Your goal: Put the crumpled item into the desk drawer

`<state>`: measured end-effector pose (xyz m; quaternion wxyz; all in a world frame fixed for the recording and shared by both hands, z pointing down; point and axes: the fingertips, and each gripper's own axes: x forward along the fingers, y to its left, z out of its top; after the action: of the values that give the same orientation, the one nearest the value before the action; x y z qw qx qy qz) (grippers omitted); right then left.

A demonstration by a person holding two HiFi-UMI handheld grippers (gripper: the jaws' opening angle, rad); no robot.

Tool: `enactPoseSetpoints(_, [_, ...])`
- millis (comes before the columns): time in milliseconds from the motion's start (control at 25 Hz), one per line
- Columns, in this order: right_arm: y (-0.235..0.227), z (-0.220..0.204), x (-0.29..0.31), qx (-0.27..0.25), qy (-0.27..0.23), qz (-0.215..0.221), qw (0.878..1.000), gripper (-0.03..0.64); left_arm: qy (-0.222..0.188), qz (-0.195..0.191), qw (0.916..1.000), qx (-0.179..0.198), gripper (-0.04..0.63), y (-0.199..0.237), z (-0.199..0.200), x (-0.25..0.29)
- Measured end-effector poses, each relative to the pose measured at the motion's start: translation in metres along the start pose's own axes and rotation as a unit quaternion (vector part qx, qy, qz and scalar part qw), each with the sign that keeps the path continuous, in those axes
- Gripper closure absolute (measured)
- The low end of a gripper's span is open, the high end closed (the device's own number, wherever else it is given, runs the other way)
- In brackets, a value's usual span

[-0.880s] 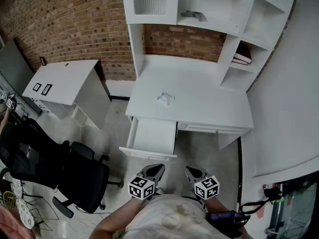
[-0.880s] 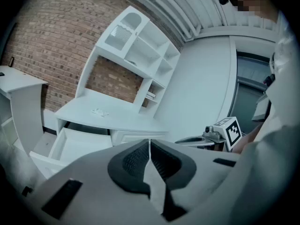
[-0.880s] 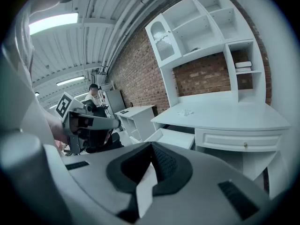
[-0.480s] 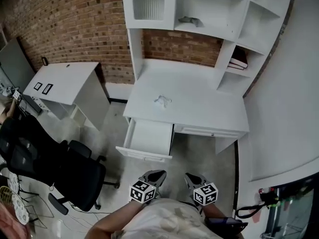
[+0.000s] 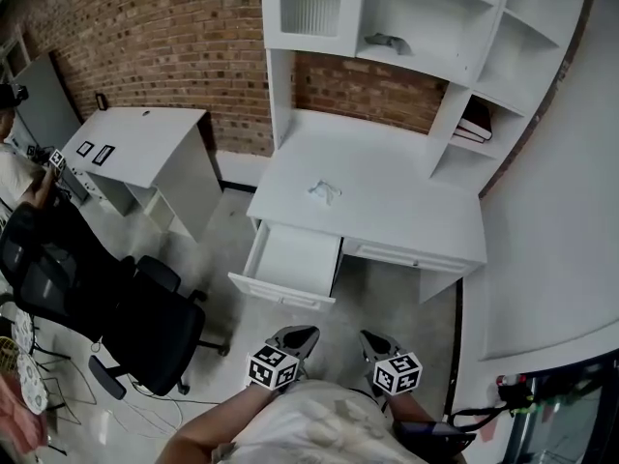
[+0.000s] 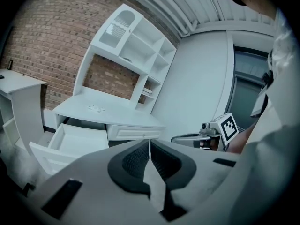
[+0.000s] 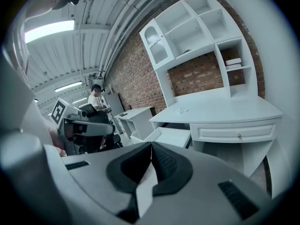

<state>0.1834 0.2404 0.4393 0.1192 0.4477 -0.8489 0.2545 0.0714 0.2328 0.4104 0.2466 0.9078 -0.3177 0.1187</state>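
The crumpled item (image 5: 324,190) is a small white wad lying on the white desk top (image 5: 406,211), behind the pulled-out left drawer (image 5: 290,264), which looks empty. My left gripper (image 5: 297,336) and right gripper (image 5: 372,338) hang side by side close to my body, well in front of the desk, both shut and empty. In the left gripper view the wad (image 6: 96,108) and the open drawer (image 6: 75,139) lie far beyond the shut left gripper (image 6: 149,142). The right gripper view shows the wad (image 7: 179,110) and drawer (image 7: 171,136) past the shut right gripper (image 7: 151,144).
A black office chair (image 5: 145,322) stands on the floor to the left of the drawer. A second white desk (image 5: 135,148) stands at the left by the brick wall, with a person (image 5: 14,167) beside it. The hutch holds books (image 5: 474,124) and a grey object (image 5: 387,40).
The head view has swung a little, bringing the person at the far left into sight. Both grippers stay low by my body, shut; the wad and drawer have not moved.
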Motion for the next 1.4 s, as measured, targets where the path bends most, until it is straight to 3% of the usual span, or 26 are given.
enactPoseSetpoints(1040, [0.017,0.022,0.05,0.012,0.002,-0.025,1.0,0.594,-0.018,0.003,0.9998,-0.011,0.566,0.055,0.008,-0.031])
enactPoseSetpoints(1400, [0.024,0.018,0.066,0.008,0.013,-0.008,1.0,0.594,-0.023,0.029,0.9989,-0.027,0.566,0.071,0.0,-0.045])
